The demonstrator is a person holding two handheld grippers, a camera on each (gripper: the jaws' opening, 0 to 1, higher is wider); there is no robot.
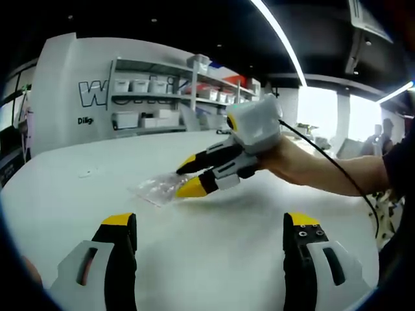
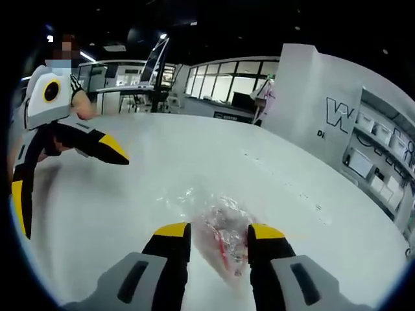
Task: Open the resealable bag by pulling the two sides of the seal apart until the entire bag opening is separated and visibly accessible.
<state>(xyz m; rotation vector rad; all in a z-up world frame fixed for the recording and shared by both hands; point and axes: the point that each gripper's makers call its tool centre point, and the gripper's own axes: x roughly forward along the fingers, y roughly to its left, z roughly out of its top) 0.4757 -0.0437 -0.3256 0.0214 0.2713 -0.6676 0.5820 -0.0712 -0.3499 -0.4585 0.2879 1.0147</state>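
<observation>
Right hand-held gripper at the bag on the white surface

The left hand-held gripper (image 1: pixel 211 227) hung over the surface (image 1: pixel 78 201), jaws wide apart with nothing between them. Across from it, a hand (image 1: pixel 292 159) held the right hand-held gripper (image 1: pixel 185 178), its yellow tips slightly parted at the edge of the clear bag (image 1: pixel 155 188), which lay flat. Shelves (image 1: pixel 155 97) with bins stood behind.
</observation>
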